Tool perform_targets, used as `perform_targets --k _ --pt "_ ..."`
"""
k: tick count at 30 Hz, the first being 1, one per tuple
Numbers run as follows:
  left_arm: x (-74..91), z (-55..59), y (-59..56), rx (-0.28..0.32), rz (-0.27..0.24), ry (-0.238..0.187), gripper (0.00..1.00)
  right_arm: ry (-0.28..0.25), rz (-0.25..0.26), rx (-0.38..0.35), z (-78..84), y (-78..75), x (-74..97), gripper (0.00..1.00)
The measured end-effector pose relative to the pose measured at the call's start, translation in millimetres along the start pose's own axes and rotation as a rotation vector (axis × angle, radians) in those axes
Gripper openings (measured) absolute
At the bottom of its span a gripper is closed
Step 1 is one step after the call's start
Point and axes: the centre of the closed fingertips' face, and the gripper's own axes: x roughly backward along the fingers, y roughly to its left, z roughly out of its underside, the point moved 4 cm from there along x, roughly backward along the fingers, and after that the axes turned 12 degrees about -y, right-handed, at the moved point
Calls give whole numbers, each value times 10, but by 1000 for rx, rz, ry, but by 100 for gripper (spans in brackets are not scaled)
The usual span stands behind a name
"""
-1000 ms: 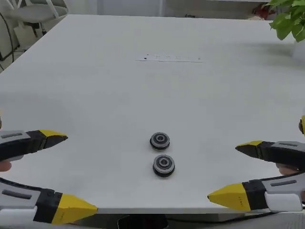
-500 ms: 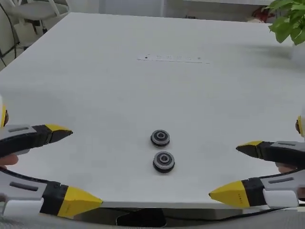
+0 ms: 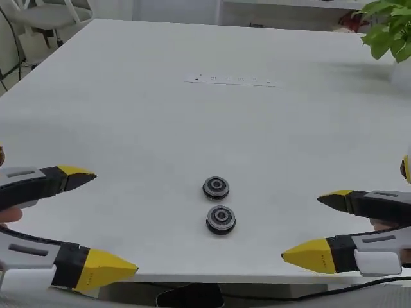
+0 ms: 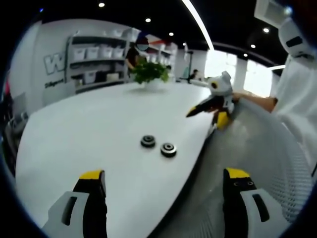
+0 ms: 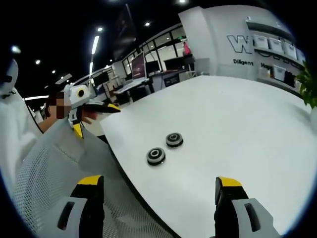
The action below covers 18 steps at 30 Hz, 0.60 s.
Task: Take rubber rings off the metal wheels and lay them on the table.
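Currently, two metal wheels lie flat on the white desk (image 3: 160,115) close to its near edge: the far wheel (image 3: 216,187) and the near wheel (image 3: 221,219), one just behind the other with a small gap. Each carries a dark rubber ring (image 3: 221,231) around its rim. The left tongs (image 3: 114,220) hover at the near-left of the desk, jaws spread wide, holding nothing. The right tongs (image 3: 300,228) hover at the near-right, jaws likewise wide and empty. Bare desk surface lies between each pair of tongs and the wheels. Farther back, a thin printed strip (image 3: 230,79) lies flat at mid-width. A green plant (image 3: 387,29) stands at the far right corner; a chair (image 3: 45,19) stands beyond the far left corner. In the left gripper view, shelving with white bins (image 4: 94,67) lines the back wall.
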Motion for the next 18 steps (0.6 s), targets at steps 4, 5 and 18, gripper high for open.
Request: perform_targets --k 4,5,18 --pt "-1 -18 2 -3 6 -3 99 -35 3 -8 -53 1 17 92" --pt "-2 -13 7 -4 6 3 99 -38 6 -8 -57 -4 20 92" --pt "-19 -280 -132 -66 84 -42 98 -29 9 -8 -68 8 71 91"
